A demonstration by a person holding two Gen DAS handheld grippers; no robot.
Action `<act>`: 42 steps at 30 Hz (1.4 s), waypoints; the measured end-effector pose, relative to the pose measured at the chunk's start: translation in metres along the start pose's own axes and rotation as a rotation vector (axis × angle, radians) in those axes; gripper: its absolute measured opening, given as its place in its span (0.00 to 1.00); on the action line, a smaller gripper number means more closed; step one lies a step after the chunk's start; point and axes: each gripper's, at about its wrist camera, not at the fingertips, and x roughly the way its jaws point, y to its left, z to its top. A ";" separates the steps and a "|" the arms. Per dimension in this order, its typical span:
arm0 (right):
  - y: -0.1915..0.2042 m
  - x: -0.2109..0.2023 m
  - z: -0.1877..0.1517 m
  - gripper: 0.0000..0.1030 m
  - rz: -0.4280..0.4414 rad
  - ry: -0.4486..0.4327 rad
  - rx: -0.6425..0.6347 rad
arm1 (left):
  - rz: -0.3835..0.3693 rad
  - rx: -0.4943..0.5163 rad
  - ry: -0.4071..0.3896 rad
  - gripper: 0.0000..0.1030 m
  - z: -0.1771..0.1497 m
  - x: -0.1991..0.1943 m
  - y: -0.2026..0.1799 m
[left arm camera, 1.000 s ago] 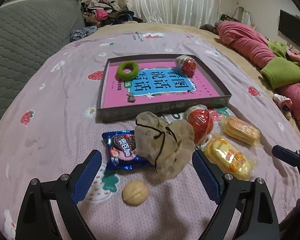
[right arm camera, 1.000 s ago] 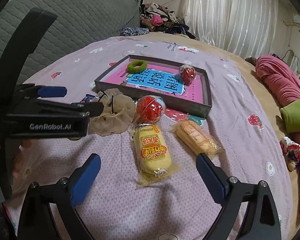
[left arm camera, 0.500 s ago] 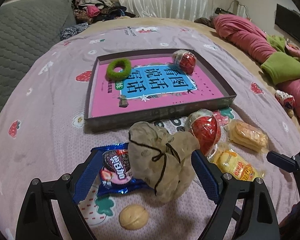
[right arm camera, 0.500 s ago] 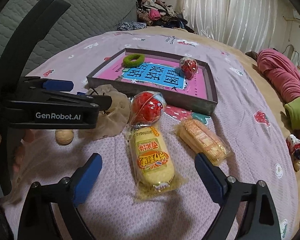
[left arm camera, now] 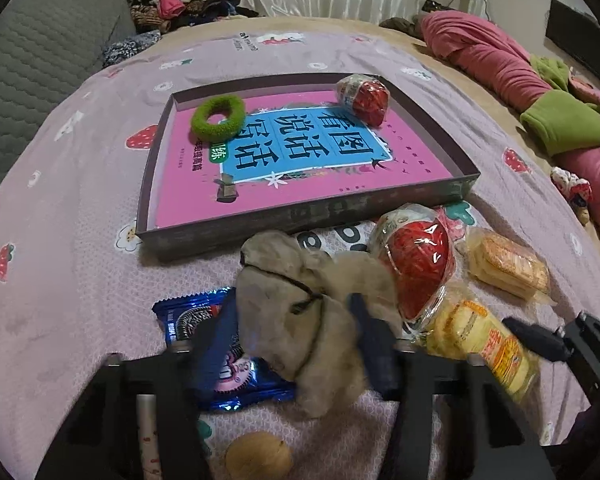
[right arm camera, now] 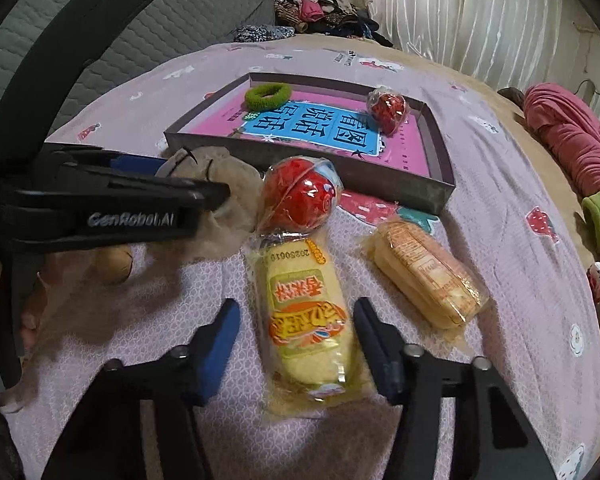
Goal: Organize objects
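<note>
On a pink knit bedspread (left arm camera: 80, 208) printed with strawberries, a shallow grey cardboard tray (left arm camera: 300, 216) holds a glossy pink book (left arm camera: 300, 148), a fuzzy green ring (left arm camera: 219, 117) and a red ball (left arm camera: 366, 98) in clear wrap. Before the tray lie the loose items: a crumpled beige cloth pouch (left arm camera: 312, 320) tied with dark cord, a shiny blue foil packet (left arm camera: 204, 320), a round wrinkled walnut (left arm camera: 258, 456), a second wrapped red ball (right arm camera: 302, 196), an oblong yellow cake (right arm camera: 308, 312) in crinkled film, and a flat wafer pack (right arm camera: 428, 276).

Left gripper (left arm camera: 296, 344): blue-padded jaws closing on the pouch, which bulges between them (pads blurred, pressing its soft sides).

Right gripper (right arm camera: 296, 340): jaws closing about the cake; the pads stand just beside its film wrapper, and whether they press it cannot be told.

A bare hand (right arm camera: 32, 300) shows at the left gripper's handle in the right view.
</note>
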 end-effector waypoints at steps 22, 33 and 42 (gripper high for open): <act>-0.009 -0.030 0.002 0.40 0.095 -0.040 0.048 | -0.060 -0.056 -0.045 0.18 -0.004 -0.032 0.011; -0.006 -0.054 0.005 0.40 0.101 -0.096 0.046 | -0.025 -0.053 -0.087 0.18 -0.021 -0.071 0.004; 0.002 -0.072 0.006 0.40 0.109 -0.129 0.023 | 0.011 -0.049 -0.134 0.18 -0.035 -0.103 -0.008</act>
